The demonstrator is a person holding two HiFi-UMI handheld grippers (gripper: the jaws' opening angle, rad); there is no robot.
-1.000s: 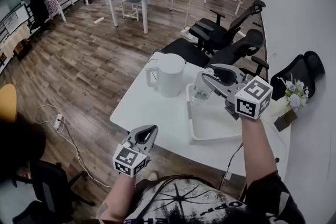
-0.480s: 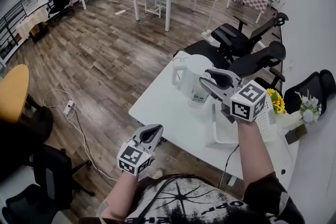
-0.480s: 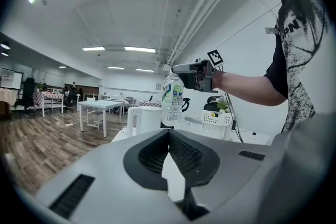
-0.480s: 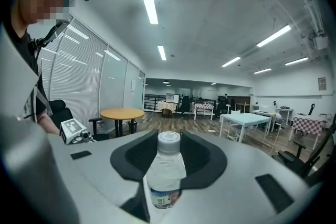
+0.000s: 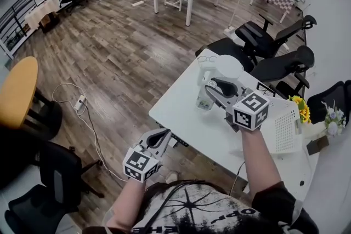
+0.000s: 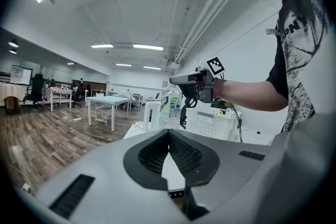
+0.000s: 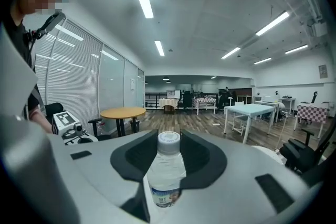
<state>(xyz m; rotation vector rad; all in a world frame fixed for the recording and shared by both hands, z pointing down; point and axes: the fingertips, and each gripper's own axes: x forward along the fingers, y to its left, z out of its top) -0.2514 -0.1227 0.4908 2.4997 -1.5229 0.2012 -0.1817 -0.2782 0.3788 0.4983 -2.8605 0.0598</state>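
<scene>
My right gripper (image 5: 215, 91) is shut on a clear water bottle (image 5: 203, 99) with a white cap and a green-blue label. It holds the bottle upright, low over the white table (image 5: 178, 112), just in front of a white pitcher (image 5: 226, 69). In the right gripper view the bottle (image 7: 167, 173) stands between the jaws of the right gripper (image 7: 169, 140). My left gripper (image 5: 158, 141) hangs off the table's near edge, shut and holding nothing. The left gripper view shows its jaws together at the left gripper's tip (image 6: 168, 135), with the bottle (image 6: 170, 108) beyond. Whether the bottle's base touches the table is hidden.
A white perforated basket (image 5: 284, 130) lies on the table right of the right gripper, with yellow flowers (image 5: 299, 108) behind it. Black office chairs (image 5: 269, 35) stand past the table's far side. A round orange table (image 5: 16, 90) and a floor cable (image 5: 82, 107) are at the left.
My right gripper has carried the bottle away from above the basket, leftward and lower, to in front of the pitcher. The left gripper has stayed shut near the table's edge.
</scene>
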